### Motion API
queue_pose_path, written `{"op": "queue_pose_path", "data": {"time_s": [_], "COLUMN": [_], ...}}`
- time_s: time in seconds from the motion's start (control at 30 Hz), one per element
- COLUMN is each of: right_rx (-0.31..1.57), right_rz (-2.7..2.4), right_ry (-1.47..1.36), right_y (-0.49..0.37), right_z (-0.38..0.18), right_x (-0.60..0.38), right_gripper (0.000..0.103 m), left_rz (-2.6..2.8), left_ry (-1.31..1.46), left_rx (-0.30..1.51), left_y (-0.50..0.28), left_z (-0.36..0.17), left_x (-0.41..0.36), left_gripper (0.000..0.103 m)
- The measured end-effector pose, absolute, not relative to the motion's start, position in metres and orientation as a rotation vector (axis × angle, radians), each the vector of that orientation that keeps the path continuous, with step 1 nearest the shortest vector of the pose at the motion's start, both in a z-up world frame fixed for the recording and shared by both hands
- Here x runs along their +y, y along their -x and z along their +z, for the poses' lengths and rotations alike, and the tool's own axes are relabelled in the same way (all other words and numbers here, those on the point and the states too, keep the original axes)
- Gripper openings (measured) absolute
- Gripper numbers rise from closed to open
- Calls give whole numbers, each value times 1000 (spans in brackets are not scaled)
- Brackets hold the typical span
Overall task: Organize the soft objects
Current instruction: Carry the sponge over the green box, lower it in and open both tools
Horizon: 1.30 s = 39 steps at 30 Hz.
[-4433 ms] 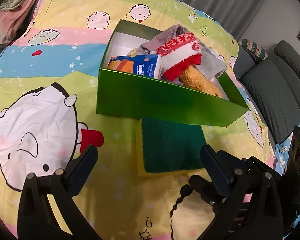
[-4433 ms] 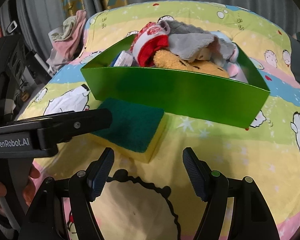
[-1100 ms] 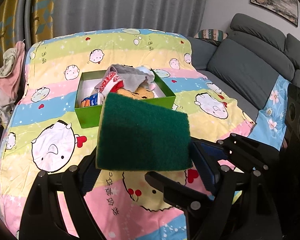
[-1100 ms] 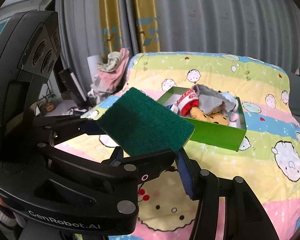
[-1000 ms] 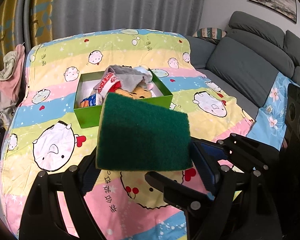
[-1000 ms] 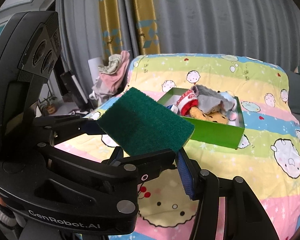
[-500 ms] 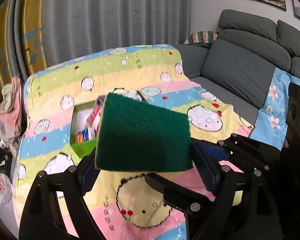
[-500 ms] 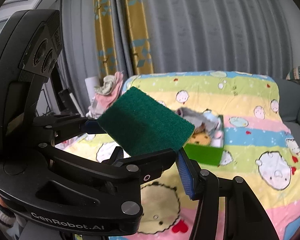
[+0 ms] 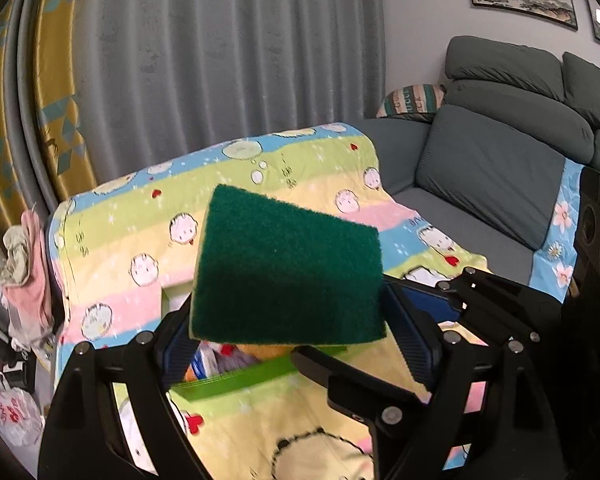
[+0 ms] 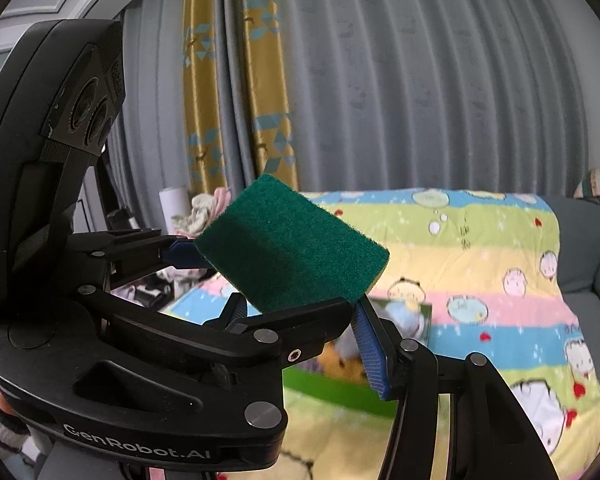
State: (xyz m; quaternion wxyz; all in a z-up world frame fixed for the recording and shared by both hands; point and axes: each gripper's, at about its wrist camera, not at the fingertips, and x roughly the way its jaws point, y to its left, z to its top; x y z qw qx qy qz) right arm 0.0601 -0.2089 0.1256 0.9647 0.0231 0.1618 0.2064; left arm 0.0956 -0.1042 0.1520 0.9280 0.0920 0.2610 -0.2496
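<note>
A sponge (image 9: 288, 276) with a dark green scouring top and yellow underside hangs in the air, level. My left gripper (image 9: 294, 340) is shut on its two sides. My right gripper (image 10: 300, 320) comes in from the side and is shut on the sponge (image 10: 292, 248) at one end; its left pad is hidden under the sponge. The left gripper (image 10: 260, 276) fills the left of the right wrist view. Below the sponge stands the green box (image 9: 236, 376) of soft things, mostly hidden by it, and the green box (image 10: 332, 392) shows under the right gripper's fingers.
The box rests on a cartoon-print sheet (image 9: 140, 216). A grey sofa (image 9: 500, 168) runs along the right. Clothes (image 9: 20, 264) are piled at the left, with a plastic bag (image 9: 16, 412) on the floor. Grey and gold curtains (image 10: 380, 100) hang behind.
Both grippers have risen together with the sponge held between them. The green box has dropped lower in both views, and the sponge and fingers now hide most of it.
</note>
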Motion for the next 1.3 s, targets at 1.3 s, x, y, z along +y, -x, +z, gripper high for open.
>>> {"op": "queue_pose_path", "data": {"time_s": [1.3], "right_rx": [690], "right_rz": [449], "right_ry": [-47], "right_y": [-257], "right_z": [-3], "right_x": [-175], "right_gripper": [56], "left_rz": [-427], "left_ry": [-36], "left_rx": [850], "left_y": [-287], "left_z": [11], "left_x": [-76], "left_gripper": [87]}}
